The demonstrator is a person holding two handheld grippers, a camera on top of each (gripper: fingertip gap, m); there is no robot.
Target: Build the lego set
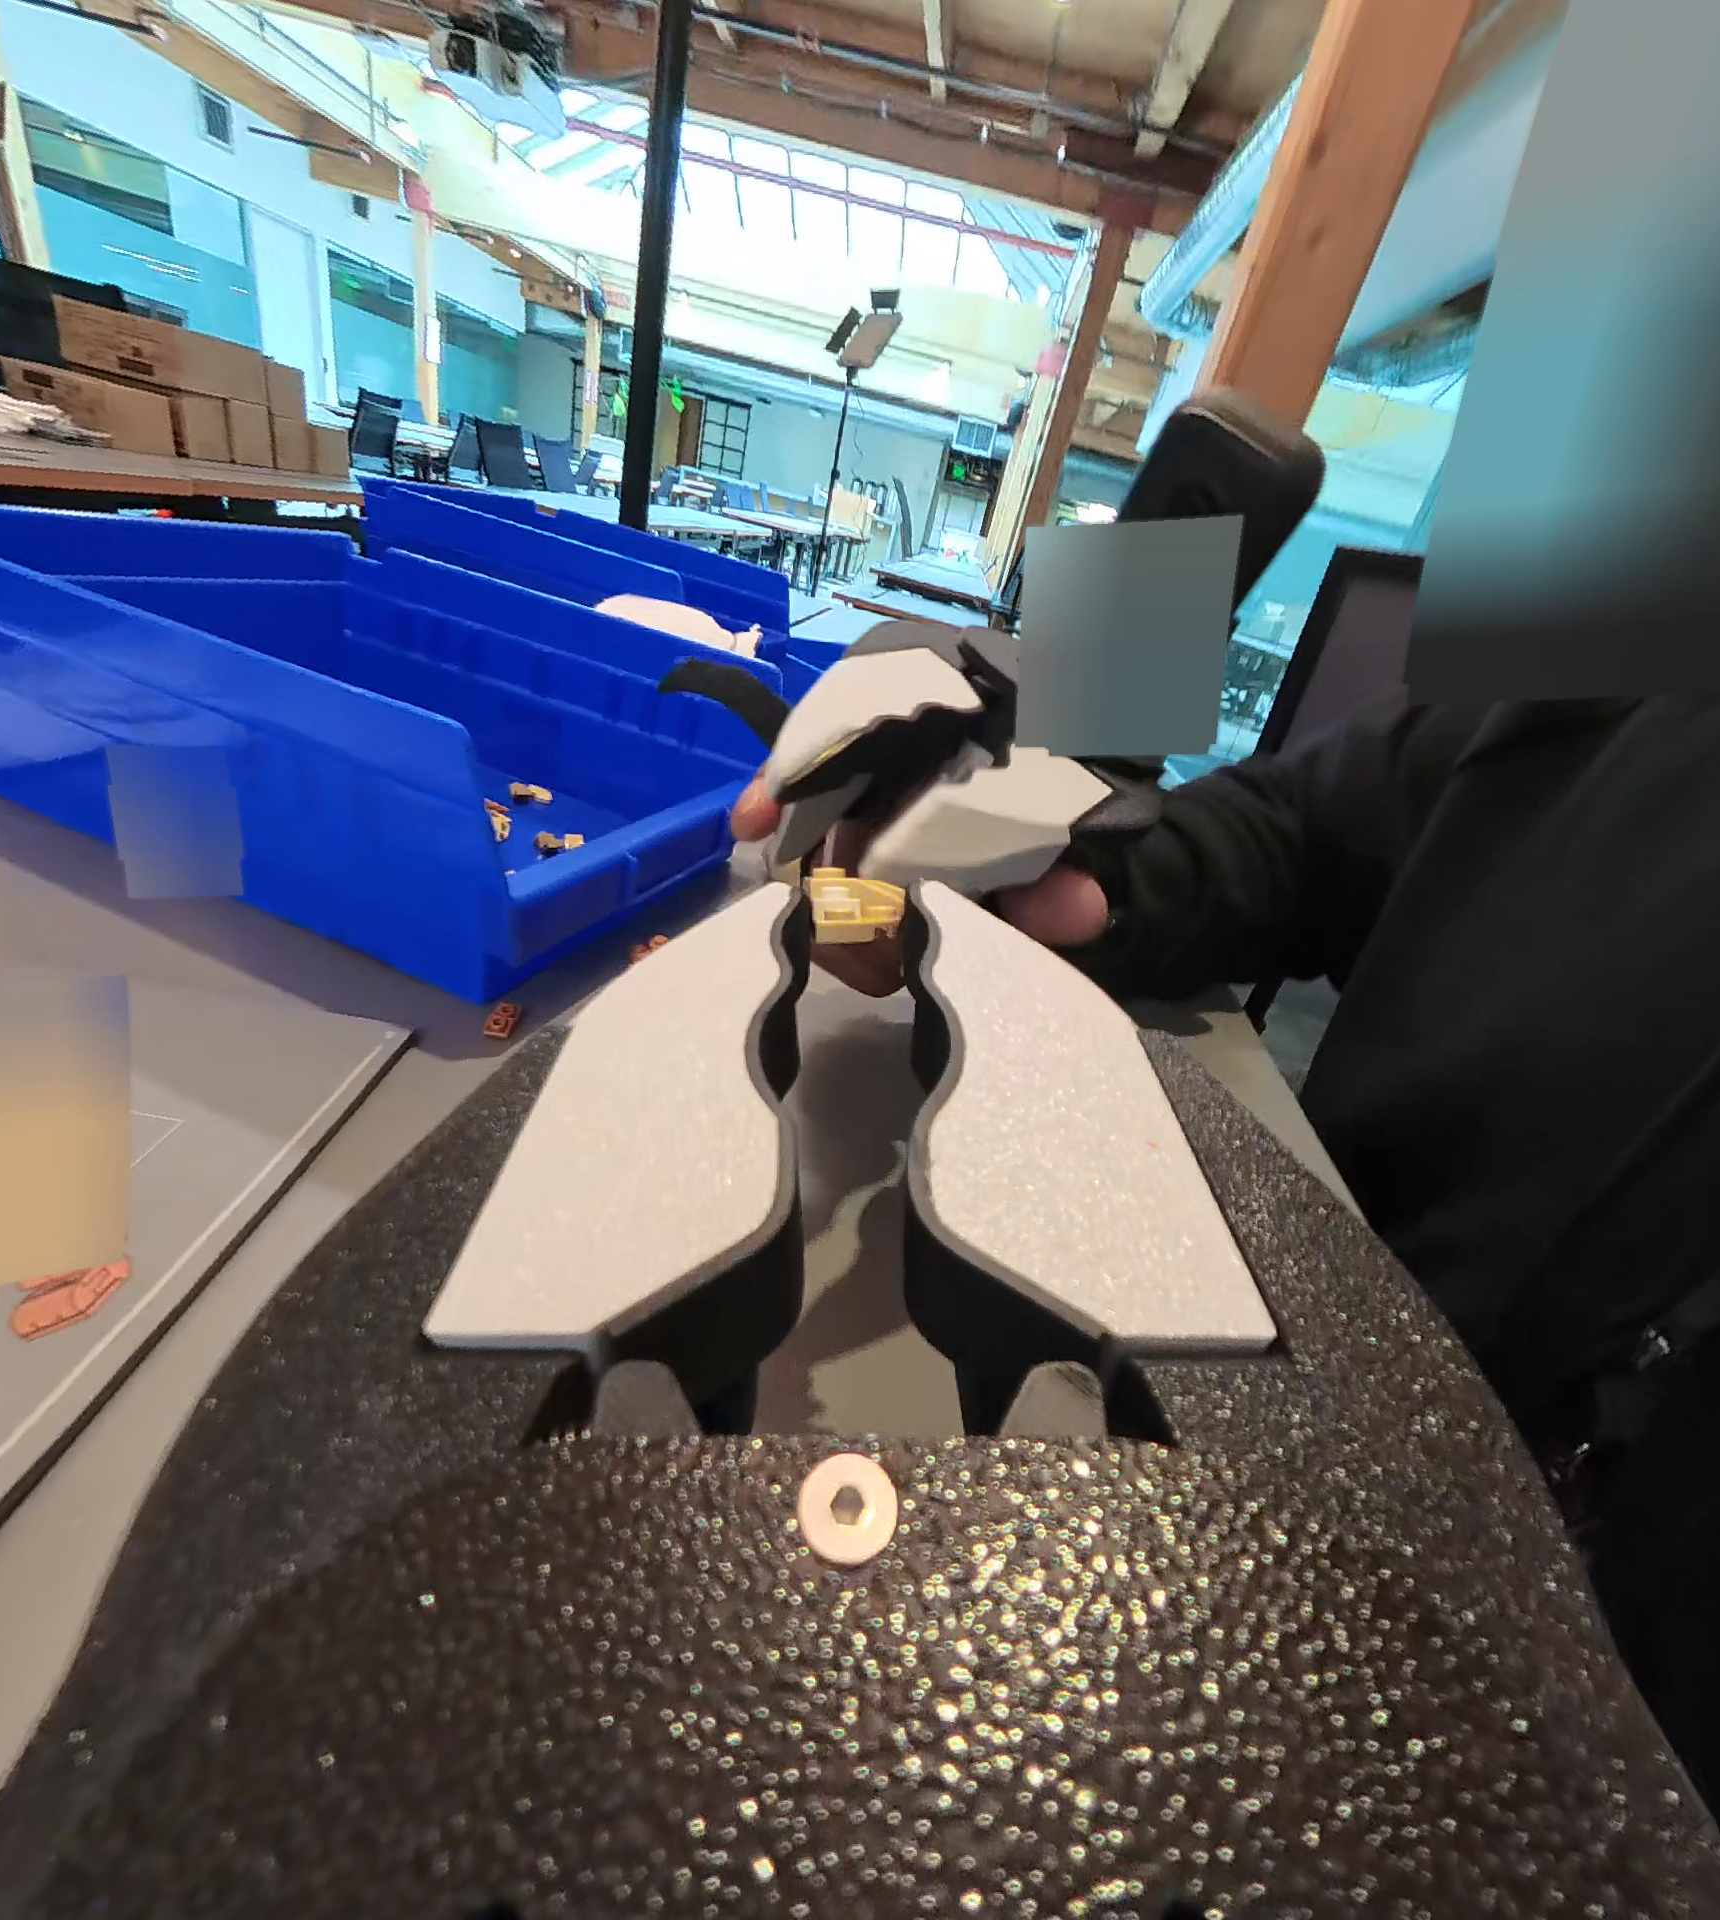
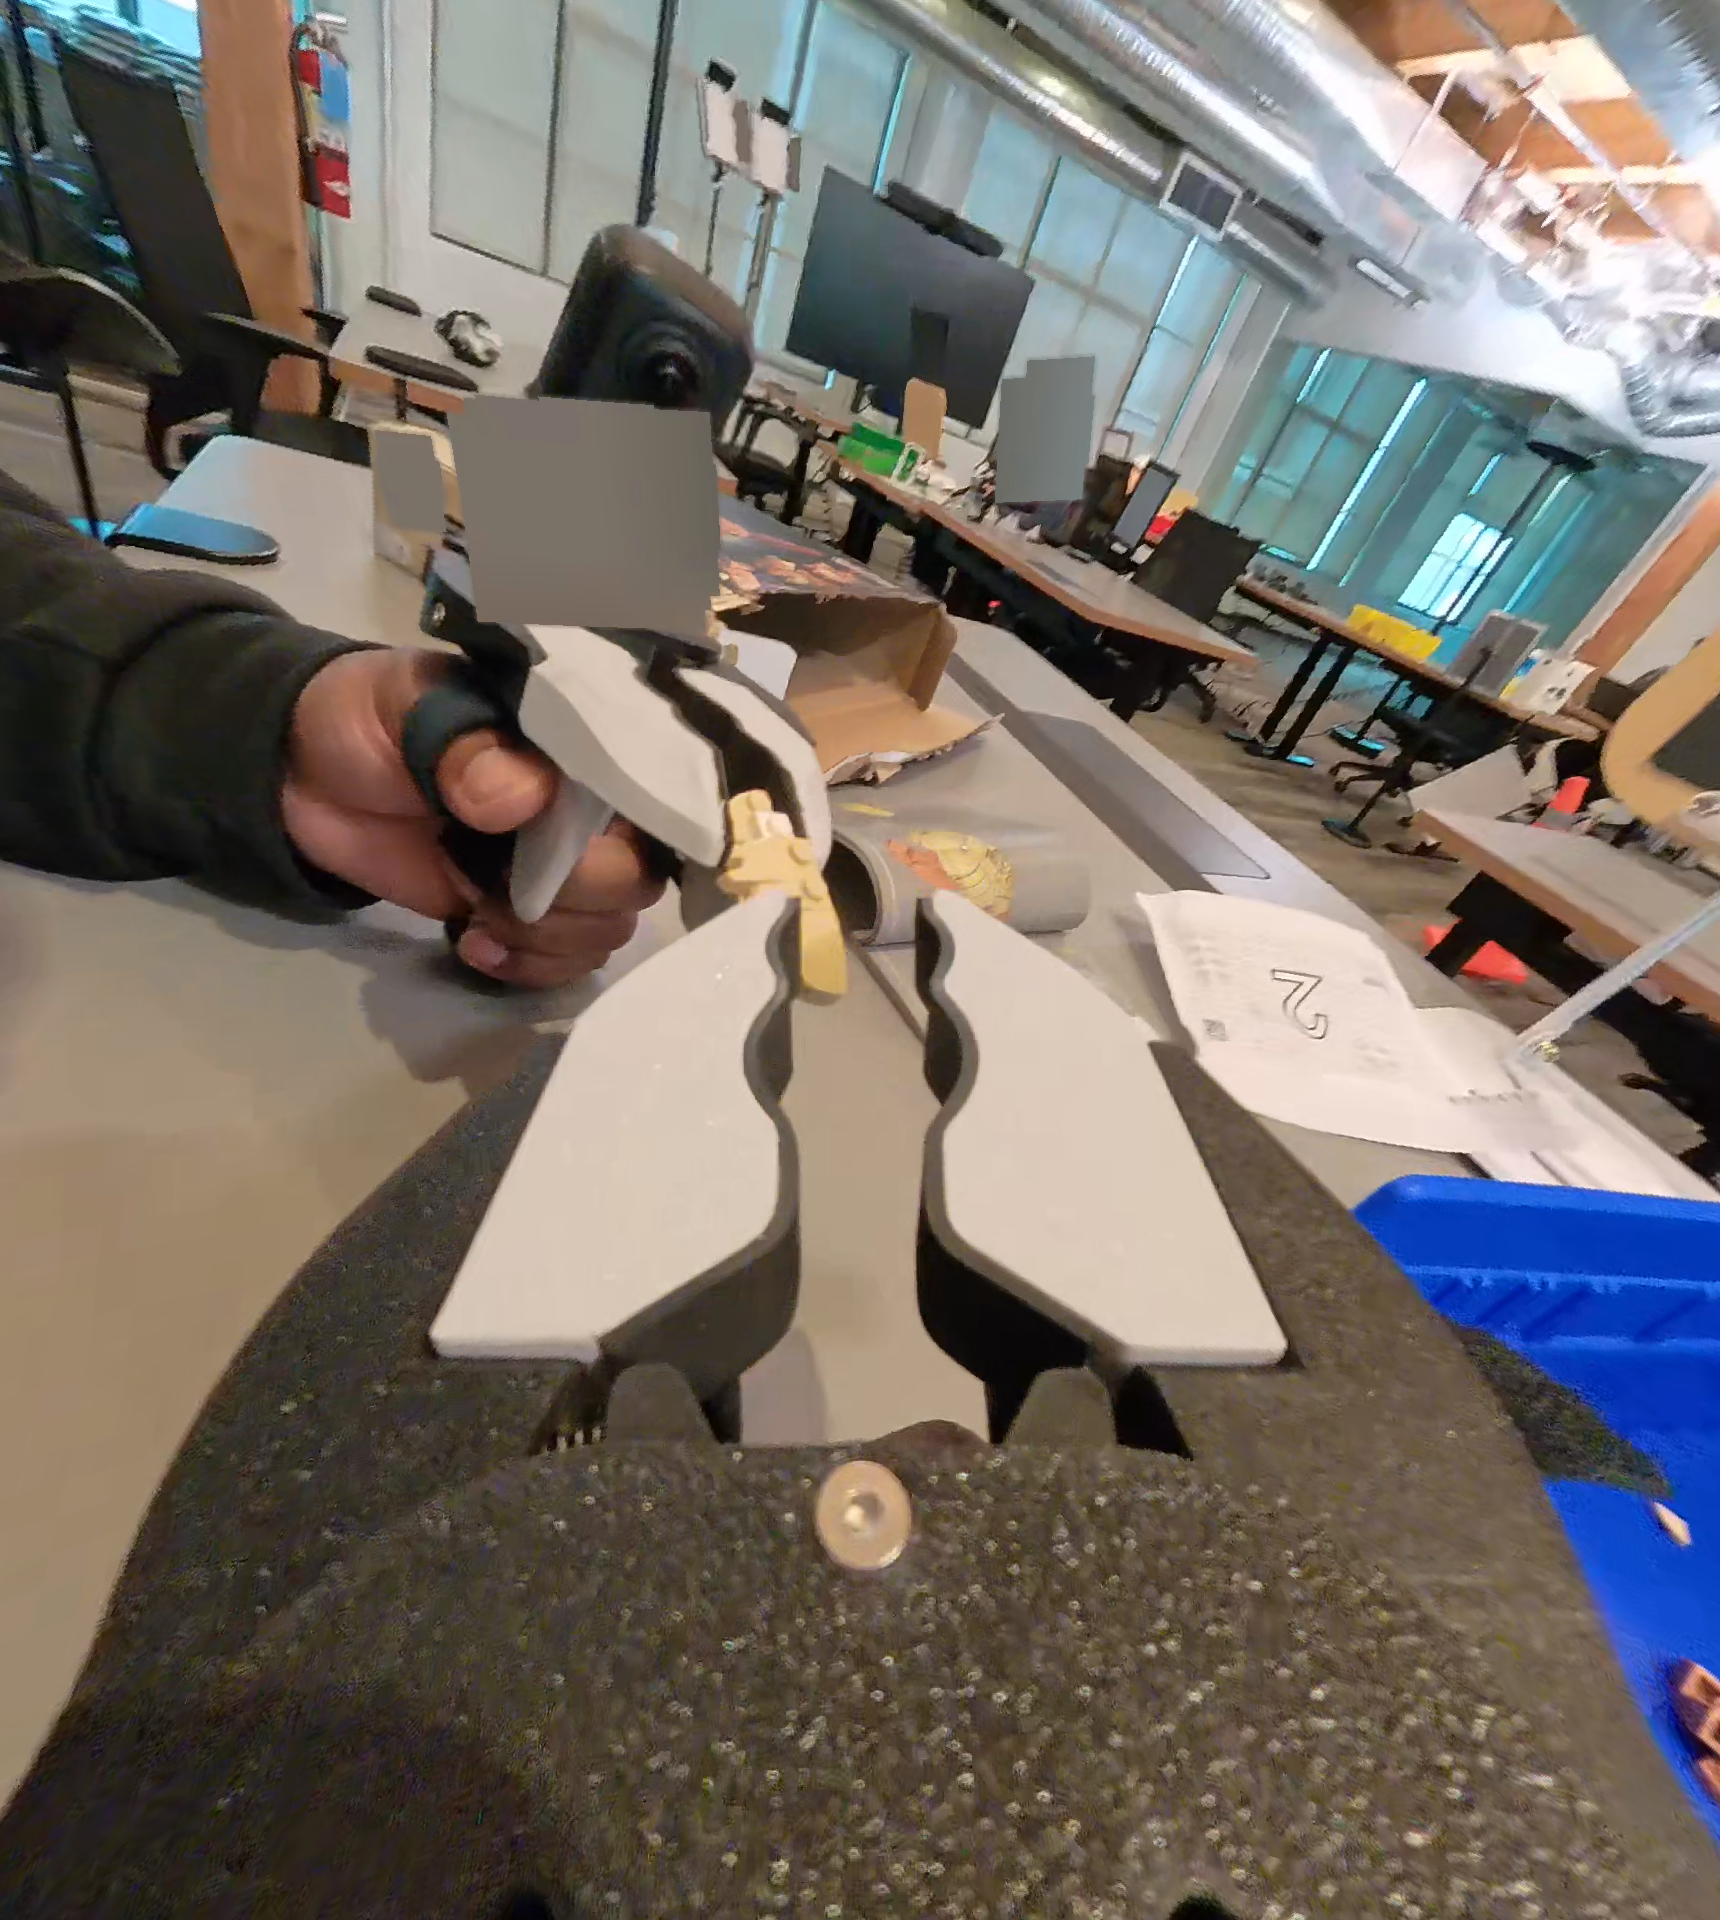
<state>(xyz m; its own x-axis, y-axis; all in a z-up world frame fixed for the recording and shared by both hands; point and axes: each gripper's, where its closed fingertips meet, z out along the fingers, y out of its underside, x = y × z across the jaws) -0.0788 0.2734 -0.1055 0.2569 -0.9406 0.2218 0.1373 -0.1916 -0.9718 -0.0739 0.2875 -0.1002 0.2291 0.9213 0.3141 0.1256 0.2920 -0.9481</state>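
Tan lego piece between left gripper tips; white printed sheet nearby

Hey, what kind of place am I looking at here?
Probably an open-plan office or lab workspace in a converted warehouse: long desks with a big monitor, stacked cardboard boxes, and exposed ducts over wooden beams.

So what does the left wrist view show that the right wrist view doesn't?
Only the left wrist view: a small brown brick on the table, and stacked cardboard boxes far behind. Only the right wrist view: a printed paper sheet and a red fire extinguisher. Both: the yellow lego piece pinched in the left gripper, with the right gripper open beside it, and a blue bin.
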